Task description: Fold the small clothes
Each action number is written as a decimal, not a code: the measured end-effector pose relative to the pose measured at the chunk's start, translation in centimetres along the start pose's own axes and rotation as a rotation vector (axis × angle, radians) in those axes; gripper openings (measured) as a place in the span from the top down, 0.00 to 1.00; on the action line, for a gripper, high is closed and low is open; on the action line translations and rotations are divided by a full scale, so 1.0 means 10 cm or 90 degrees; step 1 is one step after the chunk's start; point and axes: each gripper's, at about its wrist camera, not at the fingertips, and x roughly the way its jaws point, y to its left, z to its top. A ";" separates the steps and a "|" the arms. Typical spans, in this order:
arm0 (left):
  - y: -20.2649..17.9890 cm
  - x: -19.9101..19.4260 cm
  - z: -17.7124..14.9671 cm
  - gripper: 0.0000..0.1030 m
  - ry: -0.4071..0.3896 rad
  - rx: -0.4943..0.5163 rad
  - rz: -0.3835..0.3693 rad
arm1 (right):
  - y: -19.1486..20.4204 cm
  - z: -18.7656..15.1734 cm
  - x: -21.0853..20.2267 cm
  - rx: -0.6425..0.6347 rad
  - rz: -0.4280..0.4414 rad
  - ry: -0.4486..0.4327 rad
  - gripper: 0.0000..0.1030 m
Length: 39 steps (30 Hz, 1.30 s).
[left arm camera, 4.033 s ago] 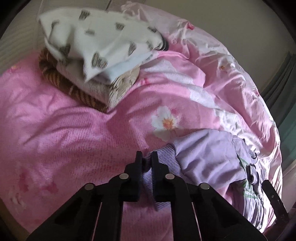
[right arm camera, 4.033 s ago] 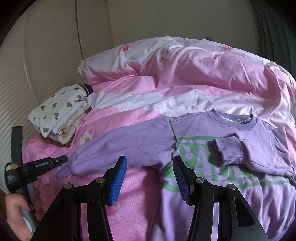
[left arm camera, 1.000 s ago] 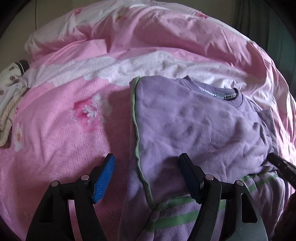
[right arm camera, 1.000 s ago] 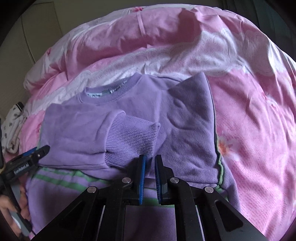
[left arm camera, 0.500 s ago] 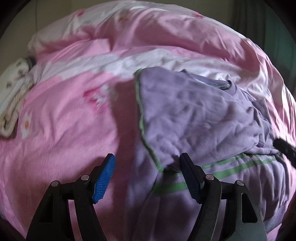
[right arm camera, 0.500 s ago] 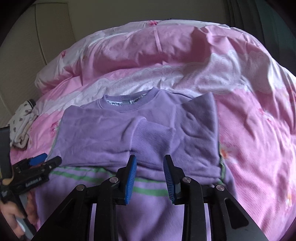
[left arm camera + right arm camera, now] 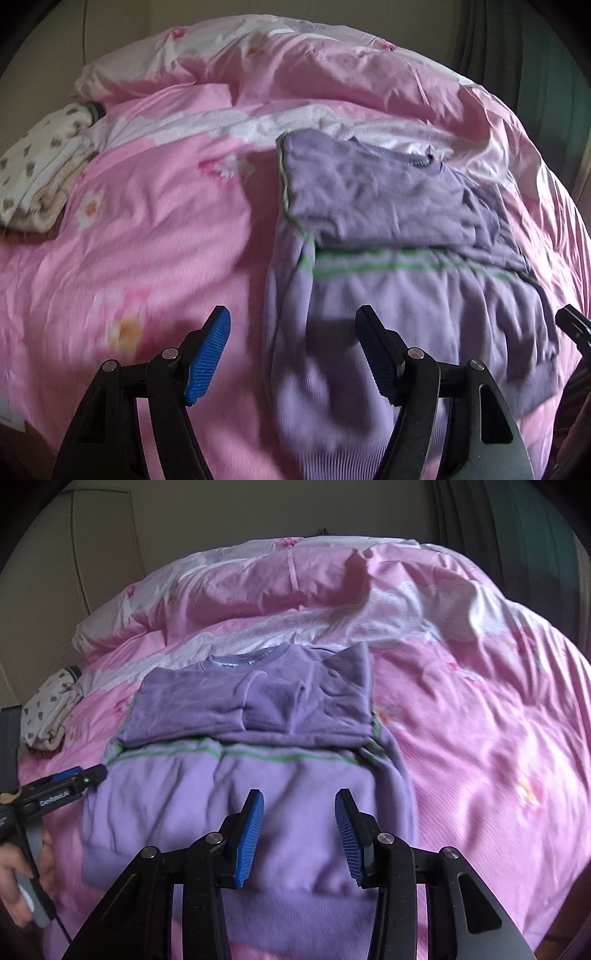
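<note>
A lilac sweatshirt point(image 7: 229, 797) with a green print lies flat on the pink bed, both sleeves point(image 7: 273, 705) folded across its chest. It also shows in the left wrist view point(image 7: 406, 295). My right gripper point(image 7: 299, 830) is open and empty, above the sweatshirt's lower part. My left gripper point(image 7: 295, 354) is open and empty, over the sweatshirt's left edge near the hem. The left gripper also shows at the left of the right wrist view point(image 7: 77, 779), held in a hand.
A stack of folded clothes point(image 7: 40, 177) with a white spotted piece on top lies at the bed's far left, also in the right wrist view point(image 7: 48, 709). A rumpled pink duvet point(image 7: 295, 583) is heaped at the back. Pink sheet point(image 7: 480, 757) spreads right of the sweatshirt.
My right gripper let go of the sleeve cuff, opened and drew back toward the hem. My left gripper, open, also drew back from the folded sleeve toward the sweatshirt's lower left edge.
</note>
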 end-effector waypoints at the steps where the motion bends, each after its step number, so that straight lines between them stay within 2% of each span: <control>1: 0.01 -0.03 -0.08 0.33 0.005 -0.004 0.002 | -0.03 -0.05 -0.04 0.002 -0.008 -0.002 0.50; 4: 0.02 -0.14 -0.32 0.33 0.013 -0.011 0.012 | -0.11 -0.19 -0.14 0.014 -0.023 -0.002 0.47; 9: 0.02 -0.37 -0.64 0.36 -0.022 -0.014 0.036 | -0.20 -0.41 -0.28 0.028 -0.046 -0.003 0.47; 14: 0.02 -0.46 -0.82 0.36 -0.046 -0.028 0.029 | -0.33 -0.60 -0.32 0.053 -0.061 0.012 0.47; 17: 0.01 -0.47 -0.90 0.36 -0.052 -0.024 0.041 | -0.43 -0.67 -0.29 0.078 -0.066 0.026 0.47; 26: 0.04 -0.45 -1.11 0.38 -0.043 -0.050 0.009 | -0.54 -0.77 -0.19 0.121 -0.029 0.055 0.47; 31: -0.04 -0.39 -1.10 0.51 -0.033 -0.051 -0.022 | -0.54 -0.78 -0.19 0.129 -0.016 0.057 0.48; 33: -0.08 -0.37 -1.11 0.61 -0.029 -0.046 -0.031 | -0.53 -0.77 -0.19 0.126 -0.013 0.054 0.48; 36: -0.11 -0.33 -1.12 0.67 -0.022 -0.044 -0.044 | -0.52 -0.76 -0.20 0.122 -0.007 0.051 0.48; 39: -0.10 -0.28 -1.13 0.68 -0.009 -0.063 -0.056 | -0.52 -0.77 -0.16 0.119 -0.004 0.059 0.48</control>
